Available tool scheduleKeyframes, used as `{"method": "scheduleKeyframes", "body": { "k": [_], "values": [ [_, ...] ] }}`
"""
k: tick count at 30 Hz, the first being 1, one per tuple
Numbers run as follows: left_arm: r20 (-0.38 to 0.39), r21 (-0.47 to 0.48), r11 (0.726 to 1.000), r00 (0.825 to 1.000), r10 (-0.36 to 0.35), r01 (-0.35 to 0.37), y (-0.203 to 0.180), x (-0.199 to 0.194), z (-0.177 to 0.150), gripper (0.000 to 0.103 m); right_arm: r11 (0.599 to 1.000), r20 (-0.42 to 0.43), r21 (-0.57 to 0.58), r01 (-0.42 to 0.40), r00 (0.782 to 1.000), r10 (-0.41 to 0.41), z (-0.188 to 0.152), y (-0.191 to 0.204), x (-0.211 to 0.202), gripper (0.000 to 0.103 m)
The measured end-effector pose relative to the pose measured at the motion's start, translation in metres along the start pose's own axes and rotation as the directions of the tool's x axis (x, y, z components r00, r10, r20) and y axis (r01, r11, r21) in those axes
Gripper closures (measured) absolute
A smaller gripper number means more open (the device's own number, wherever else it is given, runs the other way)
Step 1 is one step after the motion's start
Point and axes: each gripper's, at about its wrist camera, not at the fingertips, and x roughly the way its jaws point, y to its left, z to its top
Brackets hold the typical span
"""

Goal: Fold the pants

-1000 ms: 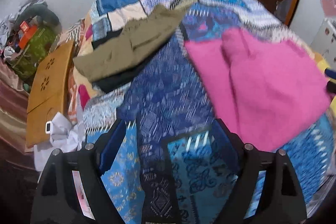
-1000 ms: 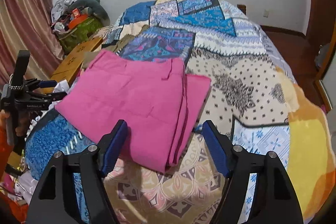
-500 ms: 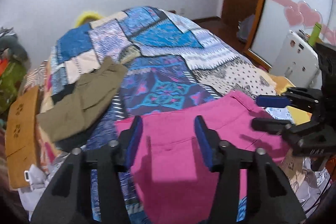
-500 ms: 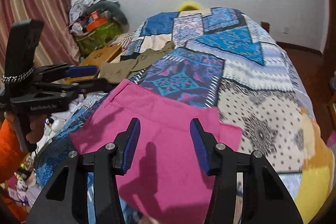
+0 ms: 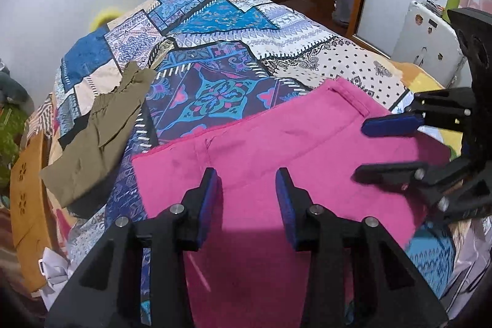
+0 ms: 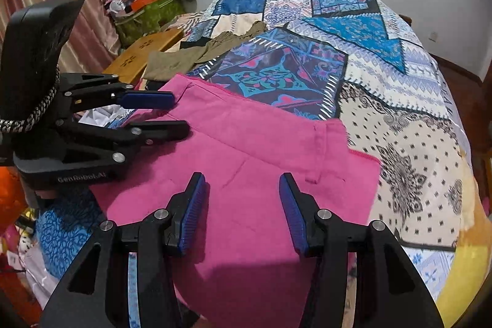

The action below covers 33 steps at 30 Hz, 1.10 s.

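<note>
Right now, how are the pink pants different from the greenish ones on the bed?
The pink pants lie flat and smooth near both grippers; the olive pants lie rumpled, farther off by the bed's edge. The pink pants look bigger in view than the olive ones. Both rest on the patchwork bedspread.

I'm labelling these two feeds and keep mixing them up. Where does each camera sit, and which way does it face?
Left wrist: on the left gripper, looking down its fingers over the pink pants on the patchwork bedspread; the right gripper enters from the right.
Right wrist: on the right gripper, same downward slant; the left gripper enters from the left.
Shared: pants, bedspread, olive garment.
</note>
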Motion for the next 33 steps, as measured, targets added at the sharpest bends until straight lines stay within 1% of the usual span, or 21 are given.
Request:
{"method": "scheduleKeyframes", "body": {
  "k": [3,5,11,14,16,17,18,22,24,25,26,27,29,30,33],
  "values": [
    [-0.004,-0.005,1.000,1.000,0.001,-0.001,0.001,-0.008,-0.012,0.063,1.000,0.007,0.016,0.006,1.000,-0.006,-0.006,-0.002,-0.009,0.058],
    [-0.005,-0.022,1.000,1.000,0.003,-0.003,0.005,-0.015,-0.020,0.063,0.999,0.010,0.019,0.027,1.000,-0.027,-0.009,-0.003,-0.013,0.058],
    [-0.025,-0.053,0.998,0.999,0.045,-0.046,0.017,-0.026,-0.038,0.061,0.993,0.015,0.078,0.084,0.996,-0.085,-0.025,-0.018,-0.030,0.058],
    [-0.027,-0.083,0.995,0.998,0.048,-0.051,0.026,-0.030,-0.046,0.055,0.988,0.020,0.127,0.085,0.996,-0.089,-0.035,-0.027,-0.037,0.057],
    [-0.041,-0.097,0.992,0.996,0.080,-0.083,0.032,-0.031,-0.051,0.055,0.984,0.027,0.161,0.081,0.996,-0.087,-0.041,-0.031,-0.042,0.057],
    [-0.057,-0.107,0.988,0.993,0.106,-0.112,0.036,-0.031,-0.054,0.055,0.981,0.030,0.170,0.089,0.995,-0.095,-0.043,-0.032,-0.044,0.057],
    [-0.071,-0.116,0.985,0.991,0.118,-0.125,0.039,-0.030,-0.057,0.055,0.979,0.035,0.178,0.097,0.994,-0.104,-0.045,-0.033,-0.047,0.057],
    [-0.103,-0.172,0.973,0.985,0.140,-0.156,0.055,-0.029,-0.065,0.055,0.969,0.048,0.205,0.136,0.988,-0.149,-0.051,-0.039,-0.058,0.056],
    [-0.092,-0.201,0.966,0.985,0.149,-0.165,0.064,-0.034,-0.063,0.054,0.963,0.048,0.221,0.152,0.985,-0.166,-0.052,-0.043,-0.060,0.050],
    [-0.081,-0.215,0.963,0.985,0.150,-0.164,0.067,-0.037,-0.061,0.052,0.960,0.052,0.230,0.156,0.984,-0.173,-0.052,-0.045,-0.062,0.049],
    [-0.062,-0.236,0.959,0.987,0.146,-0.156,0.072,-0.041,-0.056,0.045,0.959,0.058,0.237,0.158,0.983,-0.176,-0.050,-0.047,-0.064,0.046],
    [-0.048,-0.250,0.957,0.989,0.140,-0.148,0.075,-0.043,-0.053,0.034,0.956,0.069,0.248,0.155,0.982,-0.177,-0.048,-0.049,-0.065,0.042],
    [-0.011,-0.284,0.952,0.994,0.113,-0.111,0.081,-0.047,-0.043,0.023,0.953,0.089,0.265,0.143,0.981,-0.172,-0.045,-0.051,-0.068,0.036],
    [-0.001,-0.295,0.951,0.995,0.095,-0.091,0.082,-0.046,-0.038,0.023,0.952,0.098,0.275,0.136,0.981,-0.169,-0.043,-0.052,-0.068,0.033],
    [-0.005,-0.331,0.943,1.000,0.013,-0.014,0.085,-0.035,-0.027,0.023,0.950,0.105,0.291,0.111,0.984,-0.147,-0.036,-0.054,-0.061,0.032]
  ]
}}
